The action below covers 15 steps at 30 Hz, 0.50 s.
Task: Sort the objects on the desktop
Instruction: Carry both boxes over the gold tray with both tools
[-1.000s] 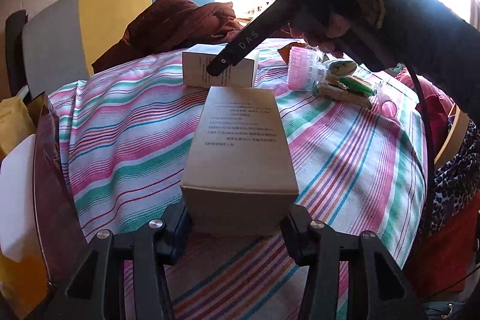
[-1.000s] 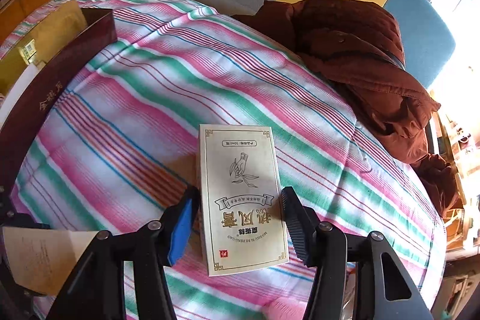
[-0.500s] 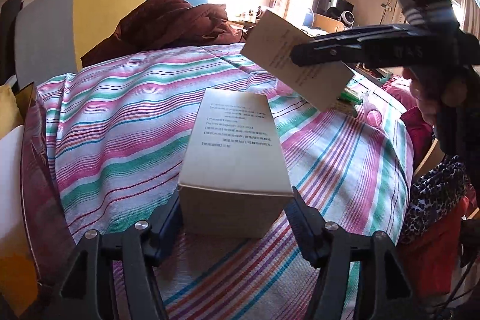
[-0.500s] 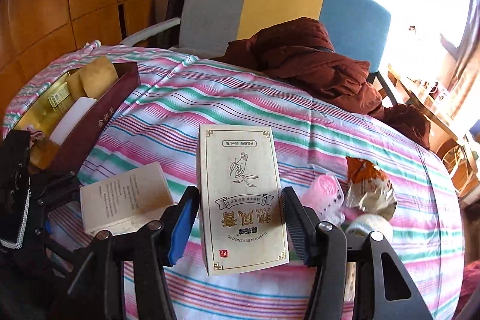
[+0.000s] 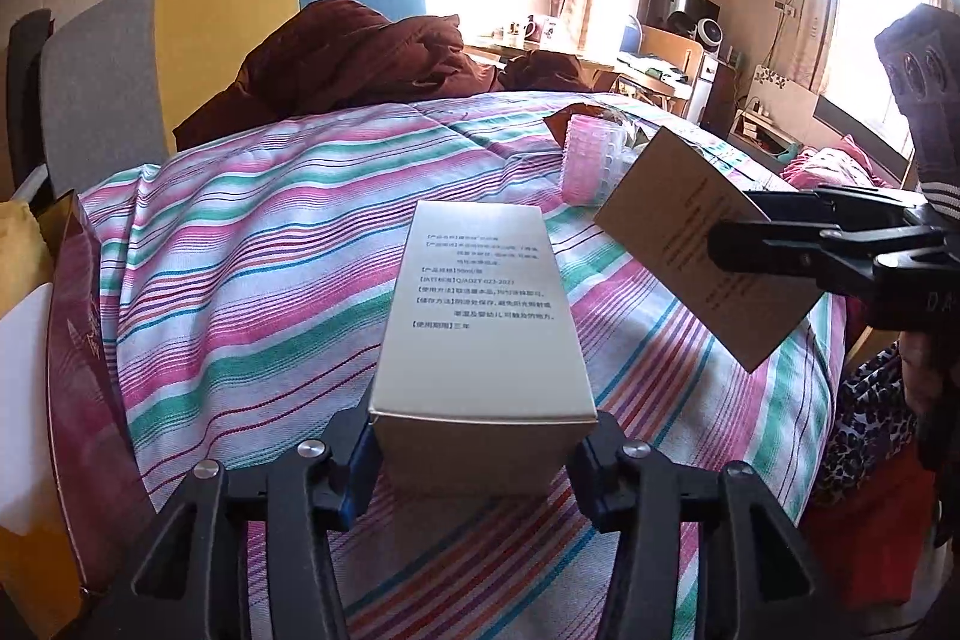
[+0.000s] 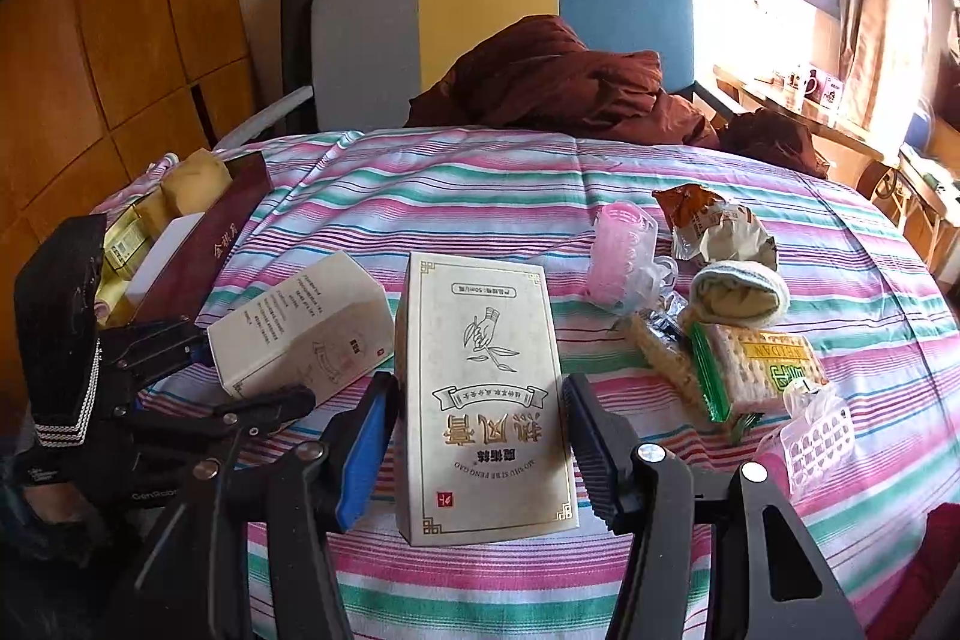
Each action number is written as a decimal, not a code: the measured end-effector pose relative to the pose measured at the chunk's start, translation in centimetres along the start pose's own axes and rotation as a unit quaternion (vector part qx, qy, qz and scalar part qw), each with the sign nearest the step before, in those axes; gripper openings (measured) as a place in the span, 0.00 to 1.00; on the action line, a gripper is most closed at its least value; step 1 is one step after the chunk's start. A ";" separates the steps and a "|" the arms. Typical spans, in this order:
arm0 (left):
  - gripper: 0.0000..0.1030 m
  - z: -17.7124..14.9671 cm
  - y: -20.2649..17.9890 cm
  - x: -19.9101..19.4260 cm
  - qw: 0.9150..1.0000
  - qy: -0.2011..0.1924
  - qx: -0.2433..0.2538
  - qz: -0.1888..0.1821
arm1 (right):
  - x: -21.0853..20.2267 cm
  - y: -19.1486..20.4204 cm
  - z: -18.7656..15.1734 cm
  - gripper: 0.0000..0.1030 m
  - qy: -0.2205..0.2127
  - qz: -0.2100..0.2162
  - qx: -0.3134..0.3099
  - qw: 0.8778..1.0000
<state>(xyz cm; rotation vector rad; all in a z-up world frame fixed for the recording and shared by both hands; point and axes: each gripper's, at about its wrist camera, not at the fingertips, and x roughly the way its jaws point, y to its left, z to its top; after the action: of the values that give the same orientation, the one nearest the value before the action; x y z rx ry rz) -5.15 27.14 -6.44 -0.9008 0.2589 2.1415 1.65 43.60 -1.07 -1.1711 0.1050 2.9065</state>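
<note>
My left gripper (image 5: 480, 466) is shut on a plain cream box (image 5: 480, 316) with small printed text, held lengthwise over the striped cloth (image 5: 252, 280). My right gripper (image 6: 480, 436) is shut on a matching cream box (image 6: 486, 388) with a gold border and a hand-and-sprig drawing. In the left wrist view the right gripper (image 5: 738, 235) comes in from the right with its box (image 5: 690, 232) tilted above the cloth. From the right wrist camera, the left gripper (image 6: 252, 376) and its box (image 6: 300, 328) sit just left of mine.
A dark red open box (image 6: 204, 250) with yellow and white items stands at the table's left edge. Pink curlers (image 6: 624, 250), a snack packet (image 6: 696, 214), a rolled cloth (image 6: 738, 292) and a cracker pack (image 6: 756, 364) lie at right. A brown garment (image 6: 558, 82) lies on the chair behind.
The right gripper lifted its box off the cloth and pulled back toward the near right. Both boxes stay gripped, and the left gripper's view has tilted up slightly.
</note>
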 end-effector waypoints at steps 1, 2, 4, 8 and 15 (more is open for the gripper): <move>0.51 -0.1 0.0 -0.2 1.000 -0.002 -0.003 -0.002 | 0.0 0.2 -0.1 0.56 0.001 0.001 0.000 1.000; 0.51 -0.2 0.1 -0.3 1.000 -0.004 -0.006 -0.003 | 0.1 0.4 -0.3 0.56 0.001 0.002 0.000 1.000; 0.50 -0.6 0.1 -1.0 1.000 -0.010 -0.011 -0.005 | 0.2 0.7 -0.6 0.56 0.003 0.005 0.000 1.000; 0.50 -0.9 0.0 -3.1 0.999 -0.030 -0.020 -0.010 | 0.3 1.8 -0.9 0.56 0.004 0.010 -0.005 1.000; 0.50 -1.4 -0.1 -7.9 0.996 -0.084 -0.019 -0.001 | -0.2 3.4 -0.2 0.56 -0.011 0.014 -0.009 1.000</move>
<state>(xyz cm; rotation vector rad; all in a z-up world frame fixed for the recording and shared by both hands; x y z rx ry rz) -0.87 21.90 -2.05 -0.7366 0.1324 2.2127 1.85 40.20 -0.86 -1.1504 0.0951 2.9492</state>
